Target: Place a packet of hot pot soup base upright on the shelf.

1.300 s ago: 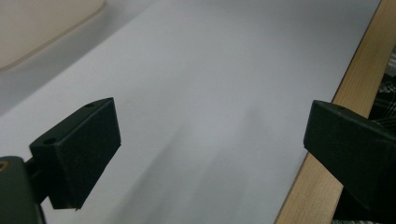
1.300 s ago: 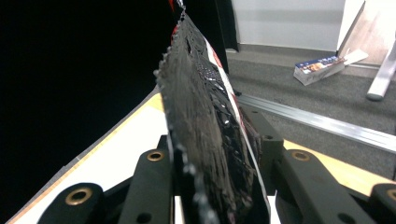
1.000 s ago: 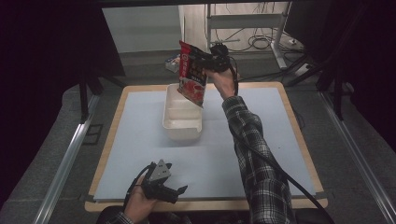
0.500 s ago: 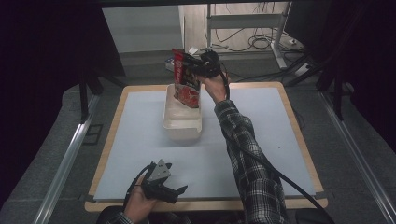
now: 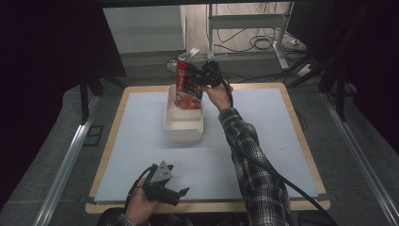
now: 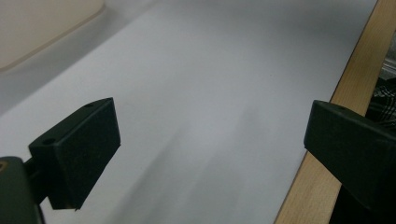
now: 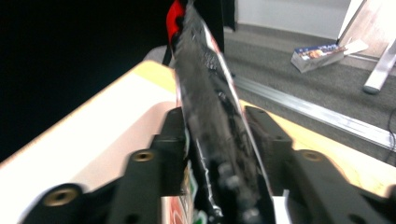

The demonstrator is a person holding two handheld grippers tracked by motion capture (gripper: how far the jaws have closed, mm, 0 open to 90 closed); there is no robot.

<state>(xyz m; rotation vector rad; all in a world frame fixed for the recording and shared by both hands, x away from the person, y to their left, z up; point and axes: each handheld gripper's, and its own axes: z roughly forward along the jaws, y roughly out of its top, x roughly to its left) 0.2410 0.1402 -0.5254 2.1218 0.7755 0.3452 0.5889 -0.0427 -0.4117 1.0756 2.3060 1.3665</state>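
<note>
Packet (image 5: 188, 87) stood upright with its lower end in the far end of the white tub (image 5: 183, 127), between the right gripper's (image 5: 200, 81) just-widened jaws, apparently barely pinched. Best was lowering it fully before releasing. The left gripper (image 5: 175, 194) rested open near the table (image 5: 282, 141) edge.

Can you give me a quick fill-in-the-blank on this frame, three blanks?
1. The snack bag stands with its lower end in the white ____.
2. The bag sits between the jaws of the ____ gripper.
3. The left gripper rests near the table's ____ edge, jaws apart with nothing between them.
Missing words: tub; right; near
</note>
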